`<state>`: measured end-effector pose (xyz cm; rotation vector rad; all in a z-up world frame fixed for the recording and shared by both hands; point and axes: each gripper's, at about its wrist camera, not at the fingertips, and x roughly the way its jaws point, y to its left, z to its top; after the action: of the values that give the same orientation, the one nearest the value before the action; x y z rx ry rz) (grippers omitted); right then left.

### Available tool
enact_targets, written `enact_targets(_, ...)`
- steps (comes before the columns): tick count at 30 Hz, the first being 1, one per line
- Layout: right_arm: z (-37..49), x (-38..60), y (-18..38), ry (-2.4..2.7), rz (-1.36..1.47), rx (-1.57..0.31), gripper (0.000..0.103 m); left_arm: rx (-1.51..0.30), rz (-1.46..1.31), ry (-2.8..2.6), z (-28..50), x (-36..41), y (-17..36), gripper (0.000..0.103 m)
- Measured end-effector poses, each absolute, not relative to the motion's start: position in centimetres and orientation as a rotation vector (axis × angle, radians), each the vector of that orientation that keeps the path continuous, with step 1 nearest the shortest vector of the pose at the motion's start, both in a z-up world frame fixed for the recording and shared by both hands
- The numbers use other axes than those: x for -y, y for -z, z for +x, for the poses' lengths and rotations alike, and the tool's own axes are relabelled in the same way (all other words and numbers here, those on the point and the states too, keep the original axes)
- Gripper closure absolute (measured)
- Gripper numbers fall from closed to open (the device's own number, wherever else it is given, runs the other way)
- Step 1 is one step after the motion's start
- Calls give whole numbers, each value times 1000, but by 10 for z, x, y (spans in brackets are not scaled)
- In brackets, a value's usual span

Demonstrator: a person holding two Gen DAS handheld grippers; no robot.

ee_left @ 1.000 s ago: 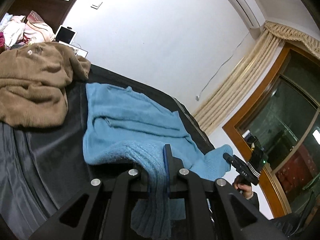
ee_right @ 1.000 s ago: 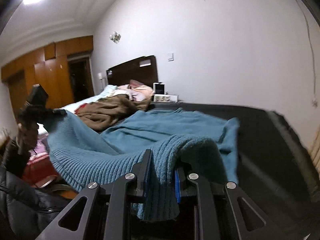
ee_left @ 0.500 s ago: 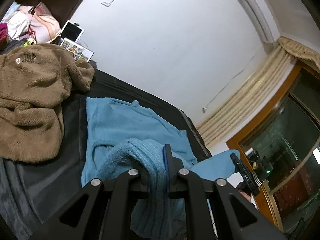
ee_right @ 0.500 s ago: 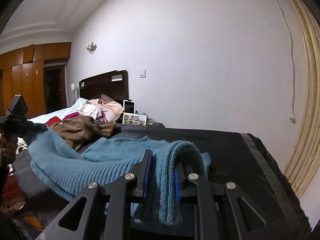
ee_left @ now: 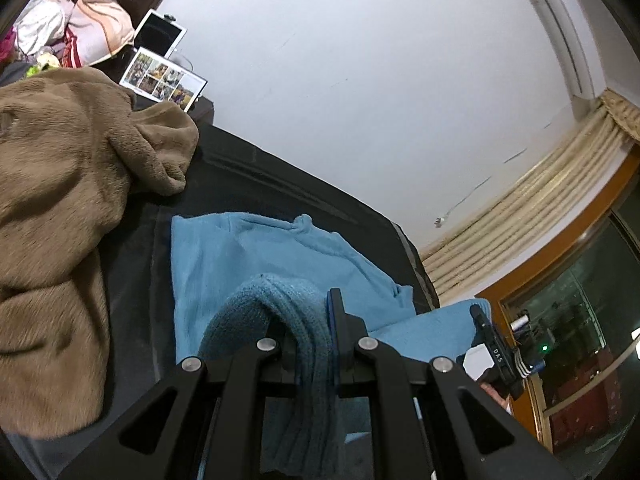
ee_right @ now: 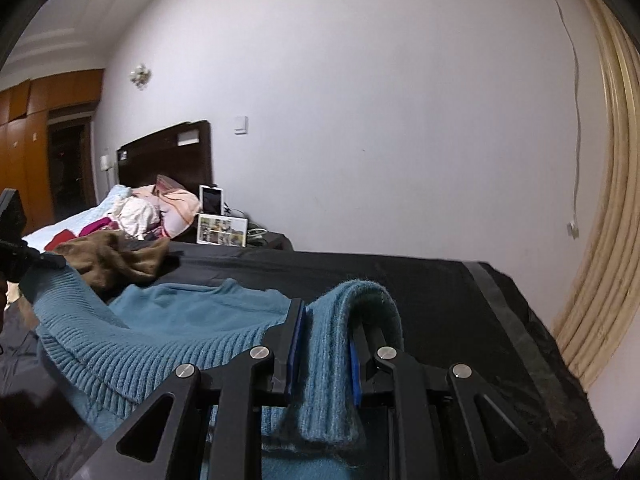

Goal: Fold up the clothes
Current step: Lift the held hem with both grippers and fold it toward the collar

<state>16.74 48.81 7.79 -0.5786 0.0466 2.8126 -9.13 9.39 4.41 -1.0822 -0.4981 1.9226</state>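
So the biggest thing here is the bed with its black cover (ee_right: 420,280), running along a white wall. On it the blue sweater (ee_left: 256,256) lies spread out flat at its far part, while the ribbed hem end is lifted off the cover and stretched between the two grippers. Just left of it sits a brown fleece garment (ee_left: 60,200), bunched up in a heap, close to the sweater but not on it. Further back by the dark headboard there's a pile of pink and white clothes (ee_right: 152,210), plus a photo frame (ee_right: 222,231) and a tablet (ee_right: 212,200) propped up beside it.

The left gripper (ee_left: 310,344) has its jaws closed tight on a thick fold of the knit, which loops up over the fingers and hangs down between them. The right gripper (ee_right: 326,354) is clamped the same way on the other corner of the hem, fabric draped over the right finger.
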Motion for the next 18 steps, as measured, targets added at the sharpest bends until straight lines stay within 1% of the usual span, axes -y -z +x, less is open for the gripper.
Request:
enact_targets(7, 134, -518, -66, -2787, -620, -137, 83, 522, -1133, -1923, -125, -113, -31, 92)
enact_targets(18, 75, -549, -49, -2751, -705, -222, 83, 565, -1245, -1930, -178, -135, -5, 92)
